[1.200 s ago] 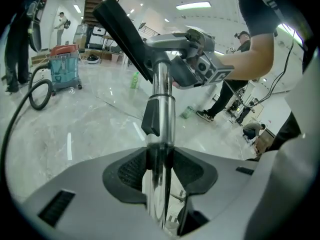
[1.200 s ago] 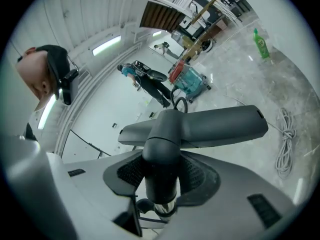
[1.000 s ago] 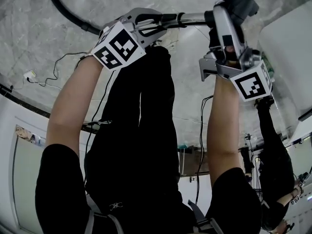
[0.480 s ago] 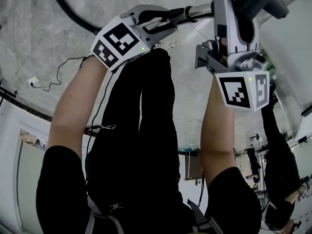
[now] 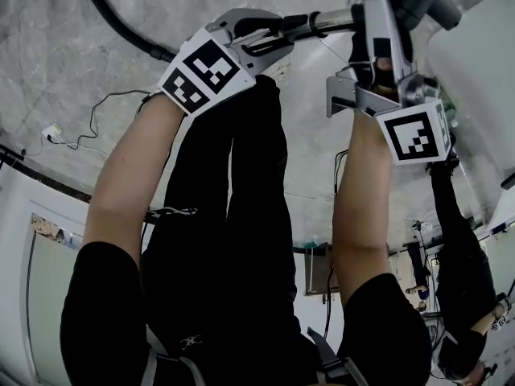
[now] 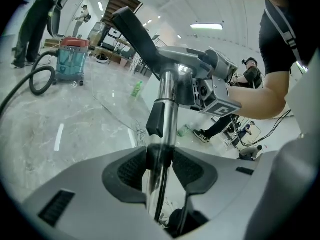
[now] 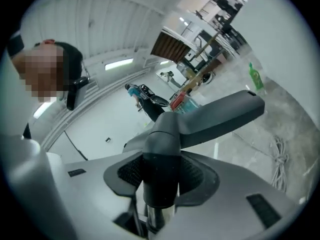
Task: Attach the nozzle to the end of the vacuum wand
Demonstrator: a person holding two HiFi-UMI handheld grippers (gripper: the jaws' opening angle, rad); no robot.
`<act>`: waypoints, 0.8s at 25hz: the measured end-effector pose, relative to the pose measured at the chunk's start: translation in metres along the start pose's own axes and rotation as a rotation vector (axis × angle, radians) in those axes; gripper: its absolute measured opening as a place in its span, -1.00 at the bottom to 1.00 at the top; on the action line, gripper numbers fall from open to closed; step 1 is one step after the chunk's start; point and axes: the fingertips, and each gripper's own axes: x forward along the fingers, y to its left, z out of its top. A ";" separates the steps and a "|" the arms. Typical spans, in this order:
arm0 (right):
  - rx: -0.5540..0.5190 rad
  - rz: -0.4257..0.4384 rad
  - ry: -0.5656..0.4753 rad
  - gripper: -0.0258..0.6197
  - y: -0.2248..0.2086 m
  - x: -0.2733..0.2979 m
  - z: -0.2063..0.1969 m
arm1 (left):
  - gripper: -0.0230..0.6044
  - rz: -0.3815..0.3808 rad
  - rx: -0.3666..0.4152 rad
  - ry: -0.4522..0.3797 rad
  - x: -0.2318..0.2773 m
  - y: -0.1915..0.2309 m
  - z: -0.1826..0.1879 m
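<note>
In the head view both grippers were raised toward twelve o'clock, with the vacuum wand [image 5: 326, 22] running level between them. The left gripper [image 5: 278, 34], at about eleven o'clock, was clamped on the chrome tube. Its own view showed the ribbed pads [image 6: 131, 170] pressed against both sides of the wand [image 6: 167, 109]. A black clip [image 6: 154, 119] sat on the tube just above the jaws. The right gripper [image 5: 374, 10], at about one o'clock, was closed on the dark grey nozzle [image 5: 414, 2]. In the right gripper view the nozzle's round collar filled the gap between the pads [image 7: 132, 174] and a flat arm [image 7: 220, 116] reached off toward two o'clock. Seen from the left gripper, the nozzle [image 6: 135, 31] sat at the far end of the wand at twelve o'clock — its collar lay over the tube, though no view showed whether it was fully seated. The right gripper [image 6: 210, 84] was clasped round that joint from three o'clock. A teal vacuum cleaner [image 6: 72, 59] with a red top stood on the marble floor [image 6: 75, 134] at ten o'clock, well apart. Its black hose [image 6: 37, 79] curled beside it — the same hose [image 5: 113, 18] arced across eleven o'clock in the head view.
</note>
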 end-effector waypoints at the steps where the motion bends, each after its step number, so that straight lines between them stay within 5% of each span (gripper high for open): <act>1: -0.038 0.003 -0.004 -0.35 0.003 -0.003 0.003 | -0.39 0.000 0.000 -0.002 0.000 -0.003 0.002; 3: -0.075 0.031 -0.008 -0.35 0.012 -0.004 0.006 | -0.40 -0.005 0.004 -0.012 -0.002 -0.005 0.005; 6: 0.032 0.048 -0.023 -0.35 0.007 -0.010 0.015 | -0.39 0.000 0.014 -0.021 -0.001 -0.012 0.015; 14: -0.029 0.024 0.024 -0.35 0.006 -0.015 0.007 | -0.39 0.027 0.019 -0.012 0.003 -0.015 0.011; 20: -0.028 0.000 0.041 -0.36 0.004 -0.039 0.018 | -0.39 0.030 0.103 0.002 0.013 -0.037 0.020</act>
